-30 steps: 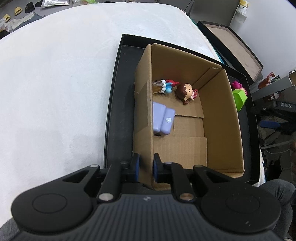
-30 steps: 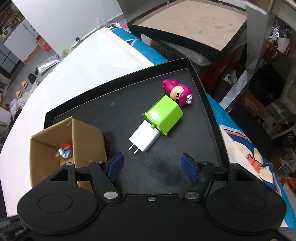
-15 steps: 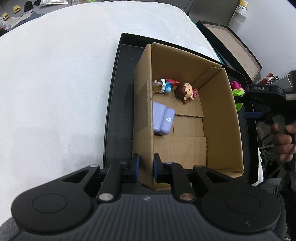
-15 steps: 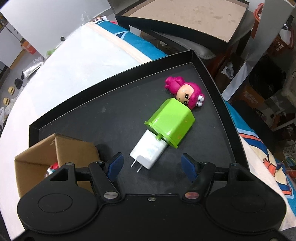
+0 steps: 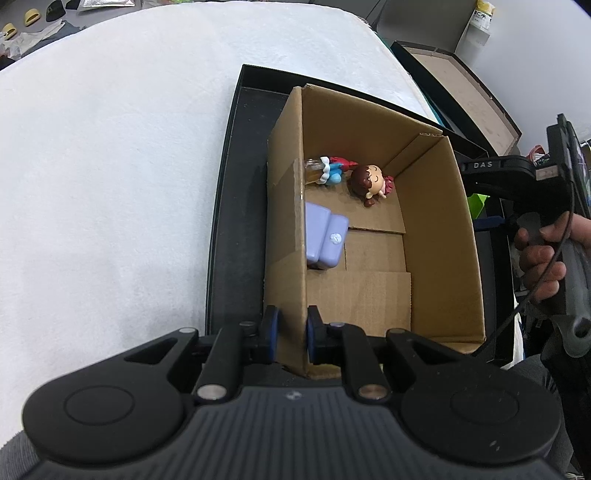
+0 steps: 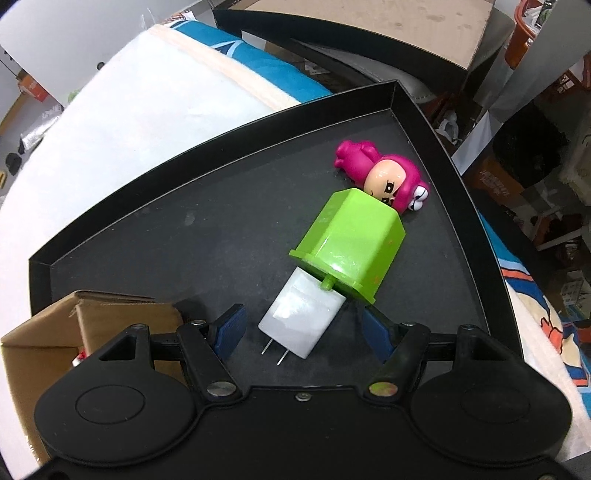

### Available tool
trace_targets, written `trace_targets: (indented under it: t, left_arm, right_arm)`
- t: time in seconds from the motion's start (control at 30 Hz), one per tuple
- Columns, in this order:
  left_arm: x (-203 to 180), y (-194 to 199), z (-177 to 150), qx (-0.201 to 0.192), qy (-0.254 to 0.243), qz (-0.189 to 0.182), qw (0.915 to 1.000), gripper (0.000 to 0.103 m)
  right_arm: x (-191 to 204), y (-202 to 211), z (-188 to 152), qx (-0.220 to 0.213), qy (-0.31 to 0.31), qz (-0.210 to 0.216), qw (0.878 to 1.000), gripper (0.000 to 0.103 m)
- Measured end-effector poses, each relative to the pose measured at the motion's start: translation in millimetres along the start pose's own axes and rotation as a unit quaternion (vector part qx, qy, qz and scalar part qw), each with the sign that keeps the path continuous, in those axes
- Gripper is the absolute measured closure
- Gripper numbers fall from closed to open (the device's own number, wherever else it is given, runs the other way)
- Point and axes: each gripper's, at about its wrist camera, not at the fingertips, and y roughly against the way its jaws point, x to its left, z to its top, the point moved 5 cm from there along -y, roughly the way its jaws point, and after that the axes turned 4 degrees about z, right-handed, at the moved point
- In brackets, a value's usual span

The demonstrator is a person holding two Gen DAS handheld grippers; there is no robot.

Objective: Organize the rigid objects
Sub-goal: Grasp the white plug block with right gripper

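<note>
open corrugated brown cardboard box [image 5: 369,236] sits in shallow matte black tray [image 6: 192,221]; left gripper [image 5: 290,332] steep downward, pads clamped on its near wall. glossy white plug charger [image 6: 301,319] lies on tray against lime plastic cup [image 6: 351,243], beside magenta toy figure [image 6: 376,171]. right gripper [image 6: 301,328] has dropped closer, fingers apart straddling charger, not touching

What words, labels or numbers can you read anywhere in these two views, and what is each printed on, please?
"DAS": white letters on the black body of the right gripper, seen from the left wrist view.
Dark print on a white and yellow container in the far corner: too small and distorted to read.
Faint print on a brown carton beyond the black tray: too blurred to read.
A small mark on the lilac object in the cardboard box: not legible.
</note>
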Motion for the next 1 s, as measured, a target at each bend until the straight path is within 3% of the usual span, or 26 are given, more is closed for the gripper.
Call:
trace_targets:
  t: [0.13,0.23,0.27,1.0]
  left_arm:
    - [0,0,0,0.0,0.0,0.0,1.0,0.089]
    - [-1,0,0,0.0,0.0,0.001,1.0,0.089]
    - [-1,1,0,-0.001,-0.001,0.001,1.0,0.089]
    - [-1,1,1,-0.002,-0.004,0.003,1.0,0.089]
  right_arm:
    - [4,-7,-2,0.012,0.013,-0.02,1.0,0.041]
    - [3,-11,-7,0.026,0.011,-0.012,1.0,0.06]
    - [2,-11,-9,0.031,0.009,-0.01,0.999,0.062]
    - [-21,-11,-36,0.052,0.046,-0.038,0.997,0.063]
